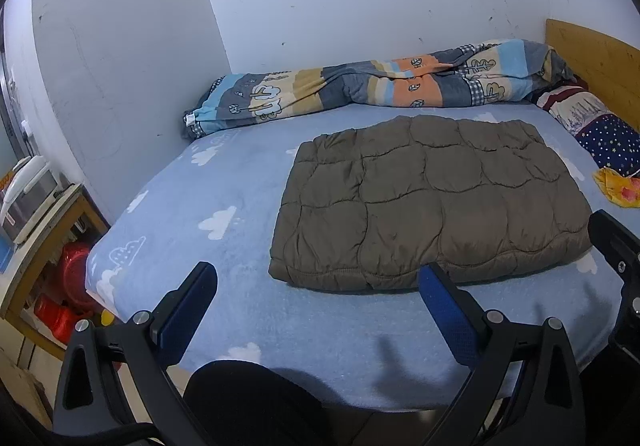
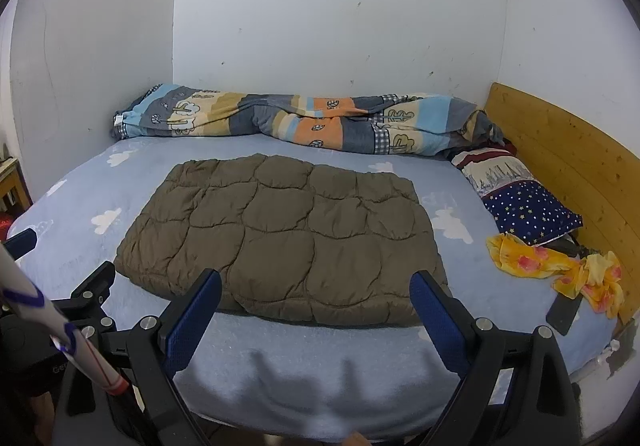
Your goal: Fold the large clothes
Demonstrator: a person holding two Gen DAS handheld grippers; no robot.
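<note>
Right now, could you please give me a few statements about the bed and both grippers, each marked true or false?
1. The brown quilted garment lies folded flat on the bed sheet. True.
2. The left gripper is clamped on it. False: it is open and holds nothing.
3. The right gripper is open. True.
4. The striped duvet covers the garment. False: it is bunched along the wall, apart.

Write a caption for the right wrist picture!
Open right tongs hover over a folded brown quilted jacket on the cloud-print bed sheet.
</note>
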